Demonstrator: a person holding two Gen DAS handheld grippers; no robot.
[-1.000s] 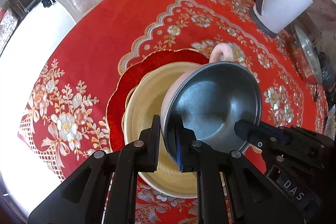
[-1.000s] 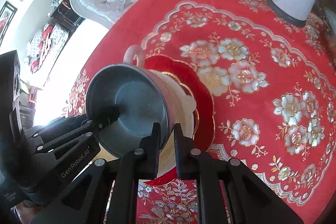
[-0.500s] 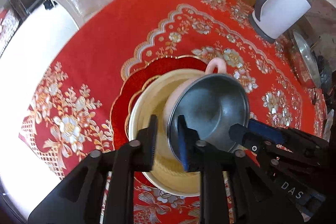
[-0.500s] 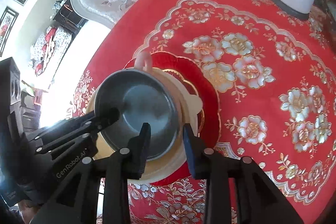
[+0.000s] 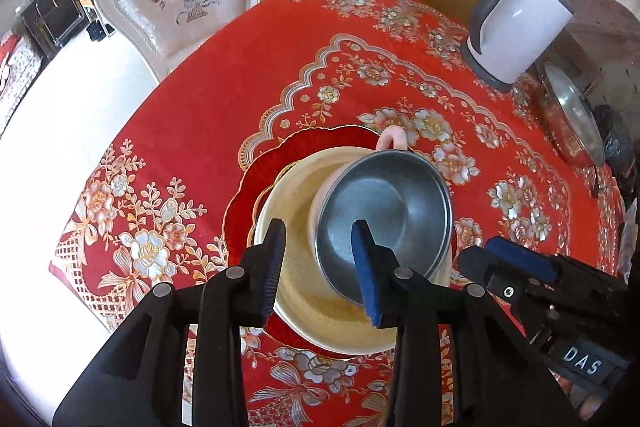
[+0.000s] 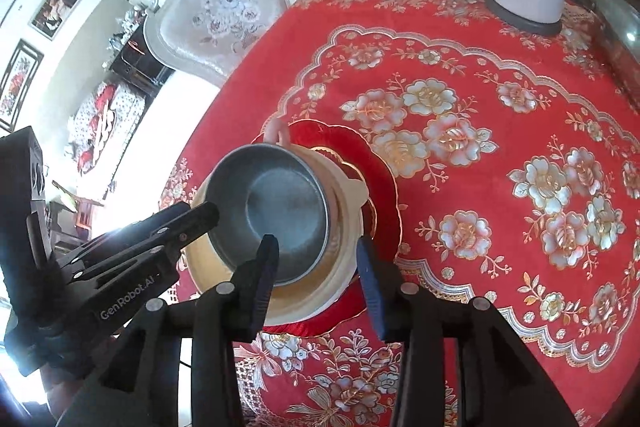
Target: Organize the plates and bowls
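The bowl [image 5: 384,211] looks like dull brushed metal inside with a smooth pink outer shell, and it sits in a cream dish [image 5: 320,307] with a matt, slightly grainy look. The red plate [image 5: 256,187] is glossy with a gilt edge. The tablecloth [image 5: 248,75] looks like red cloth with shiny floral print; the kettle [image 5: 516,31] is smooth white plastic.
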